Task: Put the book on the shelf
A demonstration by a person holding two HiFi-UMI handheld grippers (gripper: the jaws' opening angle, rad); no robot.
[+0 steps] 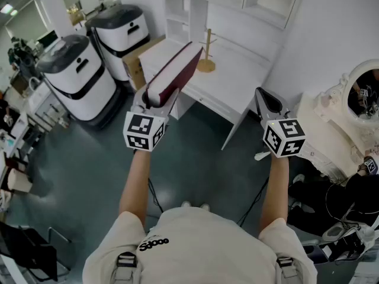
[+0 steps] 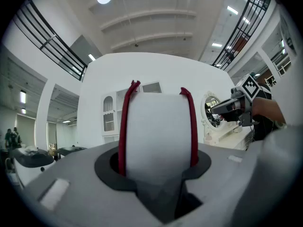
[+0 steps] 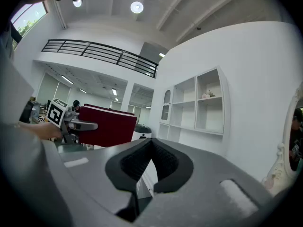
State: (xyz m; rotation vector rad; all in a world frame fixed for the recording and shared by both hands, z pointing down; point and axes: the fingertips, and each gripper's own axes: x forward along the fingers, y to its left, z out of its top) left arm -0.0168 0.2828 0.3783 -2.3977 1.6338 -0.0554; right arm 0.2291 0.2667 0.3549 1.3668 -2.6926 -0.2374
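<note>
We held the book [image 1: 174,73] pinched in our left gripper [image 1: 155,99], in the air by the corner of the white desk [image 1: 243,78]. Our right gripper [image 1: 267,104] was pressed together, empty. A wooden stand [image 1: 206,52] stood on the desk below the shelf [image 1: 176,13]. Two white bins [image 1: 83,78] sat to the left.

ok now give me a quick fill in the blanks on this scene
The gripper holding the book is the ___ one.
The book's cover is dark ___.
The right gripper holds ___.
Missing words: left; red; nothing.
</note>
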